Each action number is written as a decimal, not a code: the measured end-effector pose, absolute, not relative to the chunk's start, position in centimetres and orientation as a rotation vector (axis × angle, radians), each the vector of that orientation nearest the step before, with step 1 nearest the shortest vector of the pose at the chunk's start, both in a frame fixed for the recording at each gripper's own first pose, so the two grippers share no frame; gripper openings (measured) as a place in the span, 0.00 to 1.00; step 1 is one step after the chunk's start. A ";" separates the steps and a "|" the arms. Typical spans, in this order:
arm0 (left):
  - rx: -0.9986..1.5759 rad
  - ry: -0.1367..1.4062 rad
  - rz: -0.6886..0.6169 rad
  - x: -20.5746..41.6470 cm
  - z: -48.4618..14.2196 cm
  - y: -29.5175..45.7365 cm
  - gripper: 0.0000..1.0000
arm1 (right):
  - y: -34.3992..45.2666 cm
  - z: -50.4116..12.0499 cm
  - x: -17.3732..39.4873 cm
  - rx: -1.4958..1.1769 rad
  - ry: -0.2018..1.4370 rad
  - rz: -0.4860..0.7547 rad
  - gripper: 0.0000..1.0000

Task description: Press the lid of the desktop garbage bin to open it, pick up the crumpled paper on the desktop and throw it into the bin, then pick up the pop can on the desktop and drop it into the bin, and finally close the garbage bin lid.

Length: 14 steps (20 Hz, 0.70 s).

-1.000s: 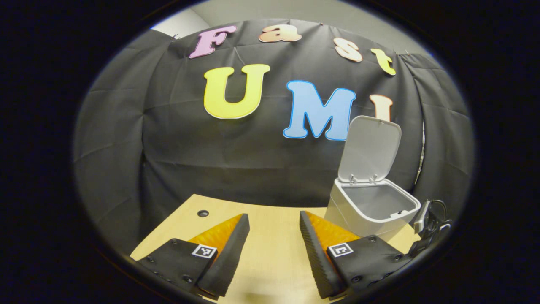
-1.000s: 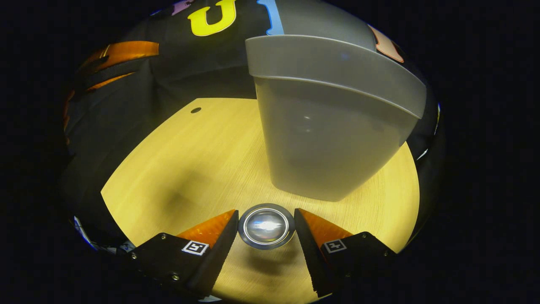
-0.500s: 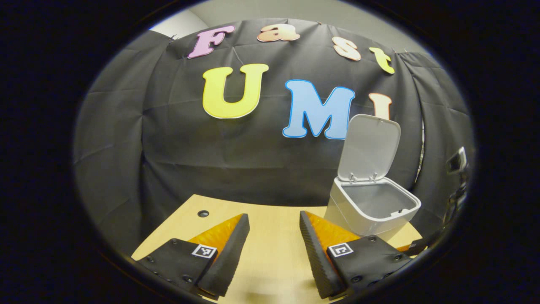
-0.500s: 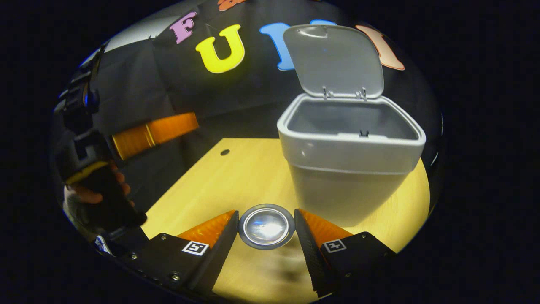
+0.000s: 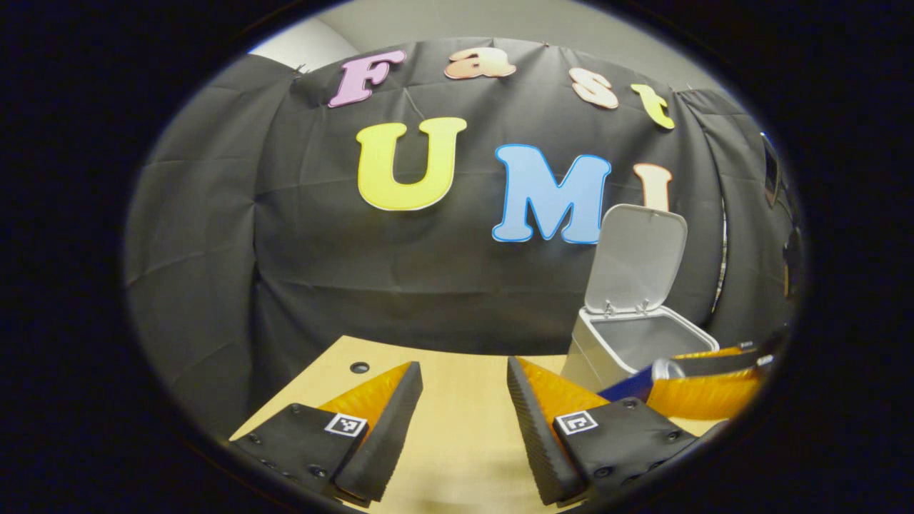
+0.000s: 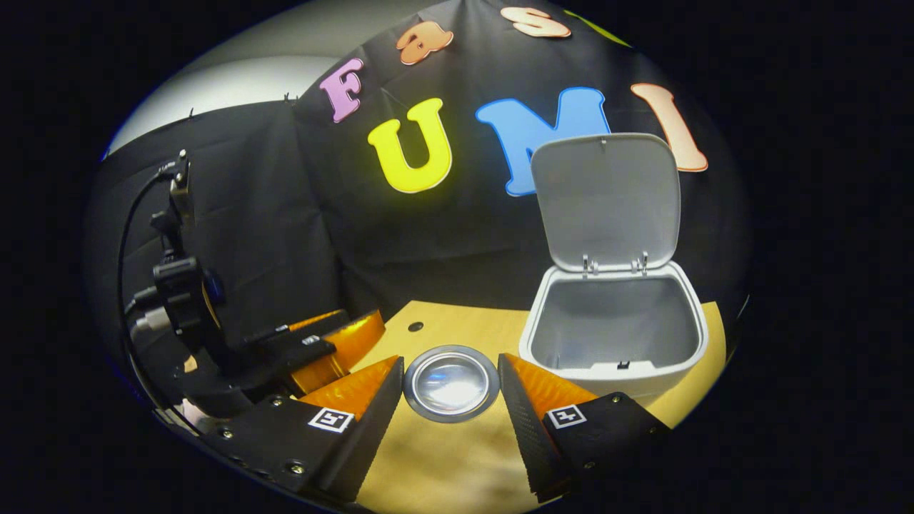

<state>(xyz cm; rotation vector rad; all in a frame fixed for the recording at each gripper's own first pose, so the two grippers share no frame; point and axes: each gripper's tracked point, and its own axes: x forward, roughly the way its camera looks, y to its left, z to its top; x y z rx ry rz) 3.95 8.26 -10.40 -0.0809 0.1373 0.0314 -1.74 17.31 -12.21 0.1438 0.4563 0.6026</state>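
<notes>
The grey desktop bin [image 6: 614, 371] stands on the wooden table with its lid [image 6: 605, 200] tipped up and back. My right gripper [image 6: 450, 365] is shut on the pop can [image 6: 451, 383], whose round silver end faces the camera. It holds the can in the air, just short of the bin's front rim and to its left. In the left gripper view the bin [image 5: 596, 350] is at the right, with the lid [image 5: 635, 260] raised. The blue can [image 5: 646, 378] shows there in front of it. My left gripper [image 5: 463, 368] hangs open over the table with nothing between its fingers.
The light wooden table [image 5: 457, 428] has a small dark cable hole [image 5: 359, 367] near its back edge. In the right gripper view the left gripper [image 6: 321, 346] and its cabled camera mount [image 6: 175, 285] sit low on the left. Black cloth closes off the back.
My right gripper has risen with the can from beside the bin's base to above its rim, so the bin's inside now shows. My left gripper has shifted only slightly.
</notes>
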 end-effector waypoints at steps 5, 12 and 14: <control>-0.096 0.147 0.035 3.8 -10.8 8.4 0.81 | 15.7 -8.5 1.1 0.205 0.378 0.550 0.83; -0.124 0.159 0.029 4.3 -11.5 8.2 0.81 | 8.0 -5.3 5.1 0.195 0.234 0.316 0.83; -0.134 0.166 0.023 4.5 -11.8 7.9 0.85 | 6.1 -4.8 5.9 0.198 0.209 0.261 0.83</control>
